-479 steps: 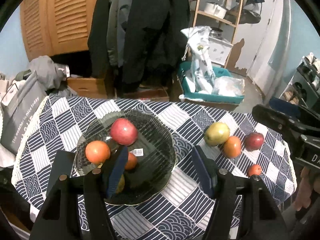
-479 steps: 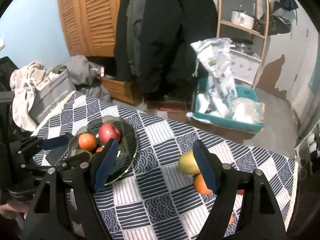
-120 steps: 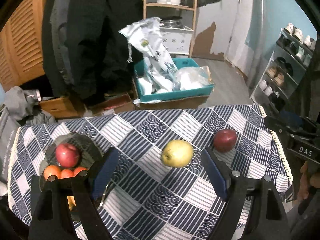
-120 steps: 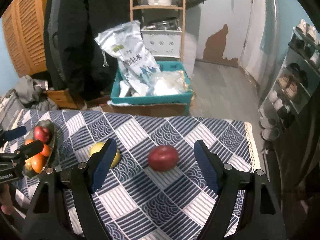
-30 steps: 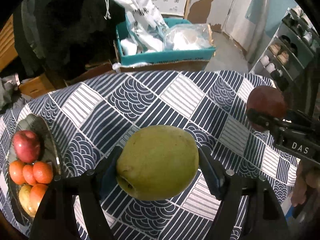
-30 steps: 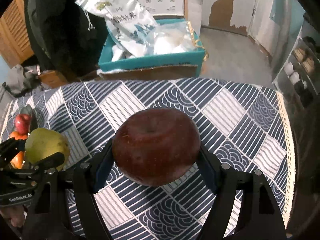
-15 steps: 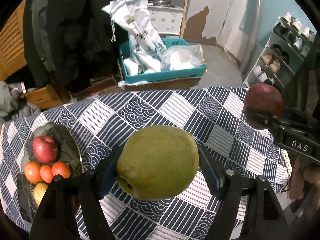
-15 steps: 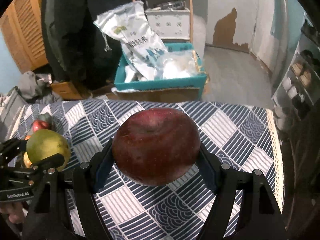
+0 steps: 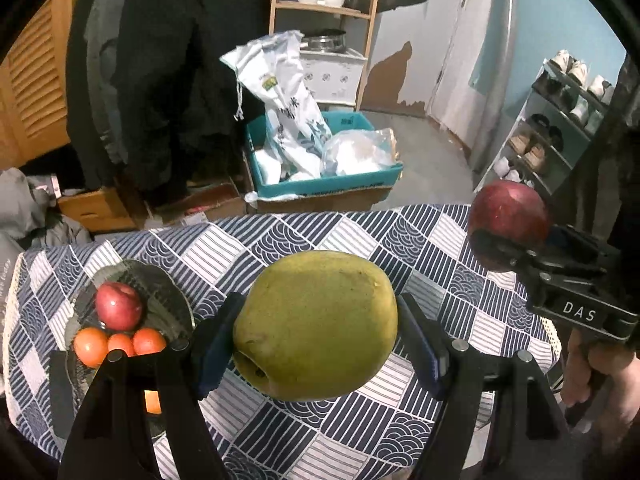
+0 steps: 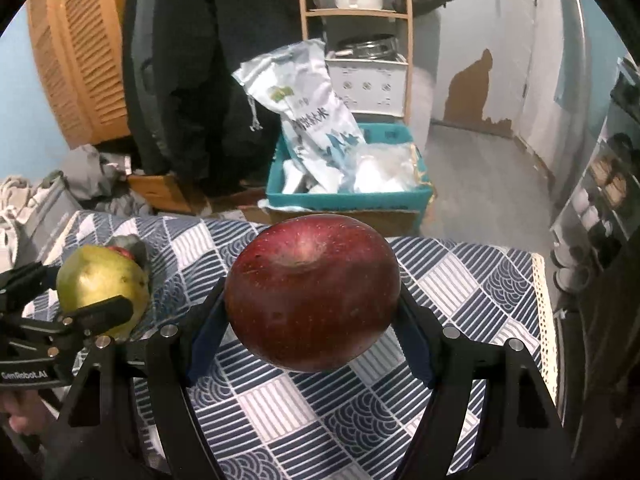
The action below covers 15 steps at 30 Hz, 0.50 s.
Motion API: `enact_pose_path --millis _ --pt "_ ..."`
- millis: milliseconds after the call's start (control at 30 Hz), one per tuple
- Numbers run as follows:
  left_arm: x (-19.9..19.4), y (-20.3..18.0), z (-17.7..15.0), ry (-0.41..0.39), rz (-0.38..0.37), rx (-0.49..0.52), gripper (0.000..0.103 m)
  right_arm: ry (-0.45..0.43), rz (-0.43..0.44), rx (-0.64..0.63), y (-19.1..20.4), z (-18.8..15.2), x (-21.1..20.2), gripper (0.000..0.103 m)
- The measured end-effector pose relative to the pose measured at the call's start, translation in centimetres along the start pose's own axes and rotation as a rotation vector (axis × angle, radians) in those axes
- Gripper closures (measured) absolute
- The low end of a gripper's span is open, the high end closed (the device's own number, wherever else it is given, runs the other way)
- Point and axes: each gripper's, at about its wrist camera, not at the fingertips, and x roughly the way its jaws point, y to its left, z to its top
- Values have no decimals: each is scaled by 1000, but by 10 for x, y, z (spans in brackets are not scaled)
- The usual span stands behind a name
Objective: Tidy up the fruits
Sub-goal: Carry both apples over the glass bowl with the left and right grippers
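Green pear (image 9: 316, 326) in my left gripper (image 9: 316, 344) and red apple (image 10: 312, 294) in my right gripper (image 10: 310, 336) now hang clamped well above the cloth (image 9: 312, 236), higher than a second ago, so both can go to the plate (image 9: 176, 300).

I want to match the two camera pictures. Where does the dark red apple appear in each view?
Left wrist view: the dark red apple is at the right edge, held in the right hand-held gripper.
Right wrist view: centre, between the blue pads.
Shared landmark: the teal box on the floor behind the table.
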Motion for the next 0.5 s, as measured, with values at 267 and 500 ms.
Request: enact_pose_path --millis 267,500 --pt "-30 9 2 -47 -10 -14 26 -30 45 -21 18 6 -14 26" --pt "-45 23 0 -76 9 -28 26 -45 84 -52 38 8 -21 26"
